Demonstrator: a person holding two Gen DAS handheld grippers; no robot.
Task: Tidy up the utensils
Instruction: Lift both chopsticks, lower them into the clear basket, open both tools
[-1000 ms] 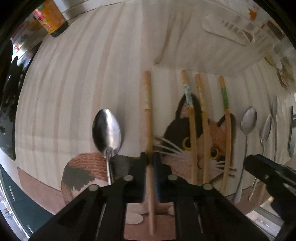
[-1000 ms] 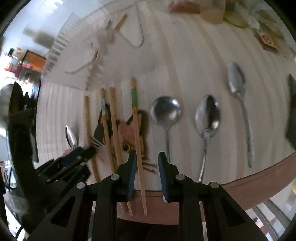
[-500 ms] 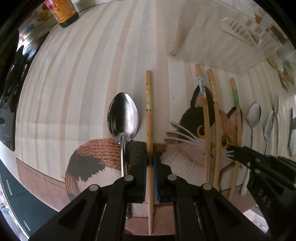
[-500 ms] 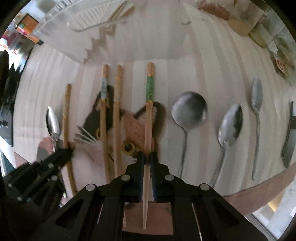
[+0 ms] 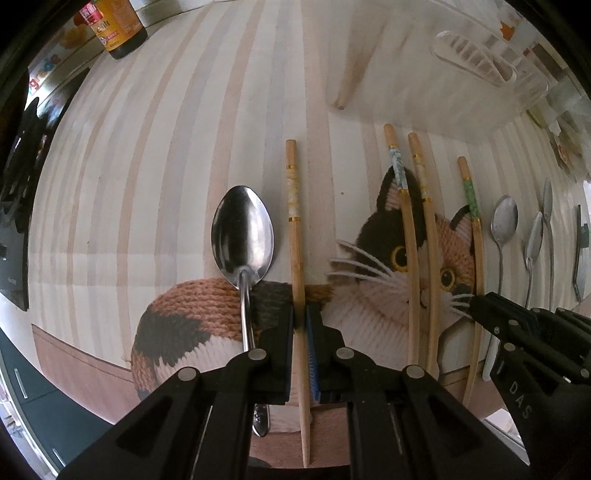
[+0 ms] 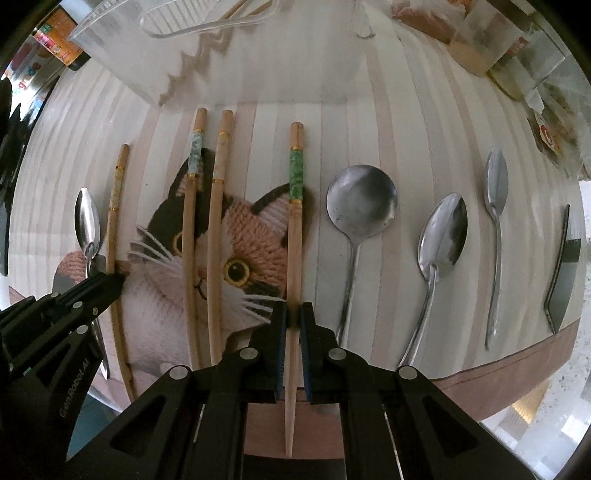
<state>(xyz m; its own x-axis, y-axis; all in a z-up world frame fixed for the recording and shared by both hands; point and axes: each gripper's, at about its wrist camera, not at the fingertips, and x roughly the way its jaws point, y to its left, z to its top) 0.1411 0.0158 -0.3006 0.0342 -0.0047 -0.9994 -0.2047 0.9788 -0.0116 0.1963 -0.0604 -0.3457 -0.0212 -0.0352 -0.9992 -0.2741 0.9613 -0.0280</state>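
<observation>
My left gripper is shut on a wooden chopstick with a pale band, the leftmost of the row on the cat placemat. A steel spoon lies just left of it. My right gripper is shut on the green-banded chopstick. Two more chopsticks lie side by side between the two held ones. The left gripper also shows in the right wrist view, and the right gripper shows in the left wrist view.
Three spoons and a dark-handled utensil lie right of the chopsticks. A clear plastic container stands at the back. A sauce bottle stands far left. The table's front edge is near.
The right gripper went from open beside the green-banded chopstick to shut on it. The left gripper stays shut on its chopstick and has shifted a little on the mat.
</observation>
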